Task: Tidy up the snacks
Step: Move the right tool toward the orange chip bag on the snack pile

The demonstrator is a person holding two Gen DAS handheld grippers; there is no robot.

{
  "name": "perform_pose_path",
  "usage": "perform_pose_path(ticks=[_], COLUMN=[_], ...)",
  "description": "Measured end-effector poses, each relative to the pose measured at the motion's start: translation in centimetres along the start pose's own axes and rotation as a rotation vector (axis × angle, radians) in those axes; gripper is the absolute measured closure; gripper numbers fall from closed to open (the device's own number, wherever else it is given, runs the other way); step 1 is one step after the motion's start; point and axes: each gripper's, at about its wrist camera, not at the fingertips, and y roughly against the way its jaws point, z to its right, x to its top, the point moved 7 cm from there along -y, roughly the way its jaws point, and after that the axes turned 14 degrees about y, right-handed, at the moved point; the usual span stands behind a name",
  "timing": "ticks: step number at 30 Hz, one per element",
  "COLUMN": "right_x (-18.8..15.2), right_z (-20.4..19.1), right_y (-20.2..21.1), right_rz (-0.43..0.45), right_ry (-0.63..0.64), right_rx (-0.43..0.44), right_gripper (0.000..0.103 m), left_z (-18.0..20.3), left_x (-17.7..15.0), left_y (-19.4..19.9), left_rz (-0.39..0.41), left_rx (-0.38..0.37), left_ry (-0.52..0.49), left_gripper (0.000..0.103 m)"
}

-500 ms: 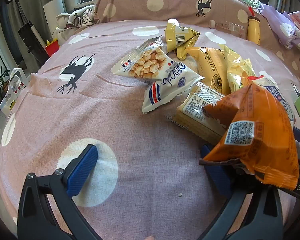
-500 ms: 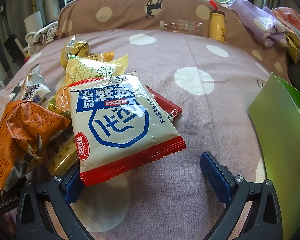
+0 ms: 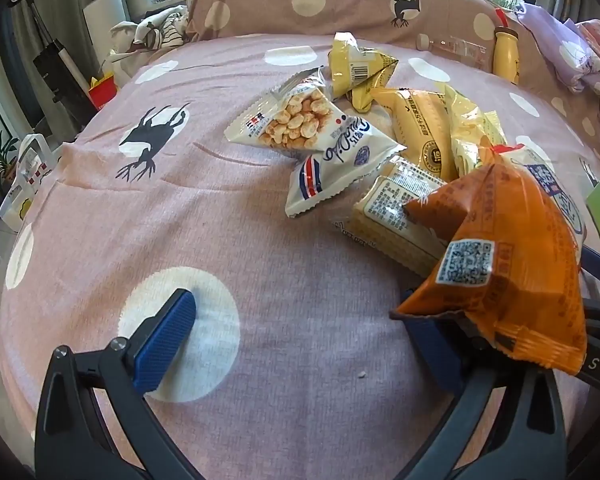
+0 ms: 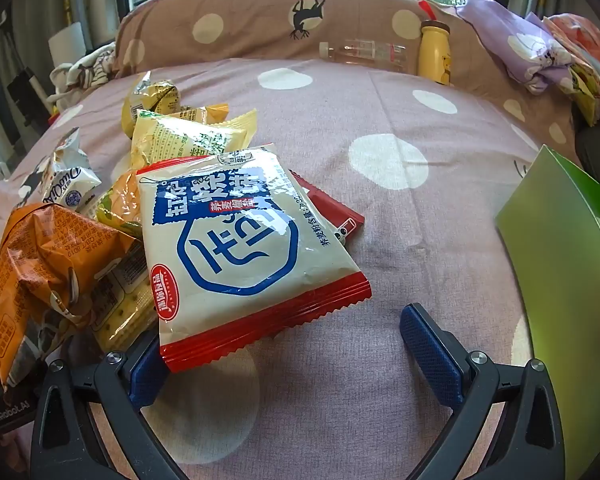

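A pink dotted bedspread (image 3: pixel 100 208) fills both views, with a heap of snack packets in the middle. In the left wrist view, the left gripper (image 3: pixel 300 340) sits low at the bottom of the frame, its jaws spread wide and holding nothing. An orange packet (image 3: pixel 512 264) droops over its right-hand finger at lower right. The left half of that frame is bare bedspread.

In the right wrist view, the right gripper (image 4: pixel 288 344) also rests low with its jaws wide apart. A white, red-edged packet (image 4: pixel 240 248) lies over its left-hand finger at lower left. Open cloth stretches from centre to right, up to a green box (image 4: pixel 560 264) at the right edge.
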Motion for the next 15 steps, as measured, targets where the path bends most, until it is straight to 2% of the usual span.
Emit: perform_pose_path(ticks=[5,8,11,15], right_x=[0.4,0.2,-0.2,0.6], right_z=[-0.3,-0.2,-0.3,0.3], right_y=[0.0,0.2,1.7,5.3], right_rz=[-0.016,-0.063,-0.069,-0.008], right_ry=[0.000,-0.013,-0.043,-0.091], right_rx=[-0.010,0.005,0.072,0.073], right_gripper=[0.000,0.000,0.001,0.001], left_z=[-0.2,-0.6,-0.6,-0.4], left_x=[-0.2,-0.2,0.2,1.1], left_y=[0.5,1.4,2.8,5.1], left_rz=[-0.047,-0.060,-0.026,0.061], left_rx=[-0.015,-0.038,-0.064,-0.111], left_ry=[-0.006,0.017,0.034,0.037], left_gripper=[0.000,0.000,0.001,0.001])
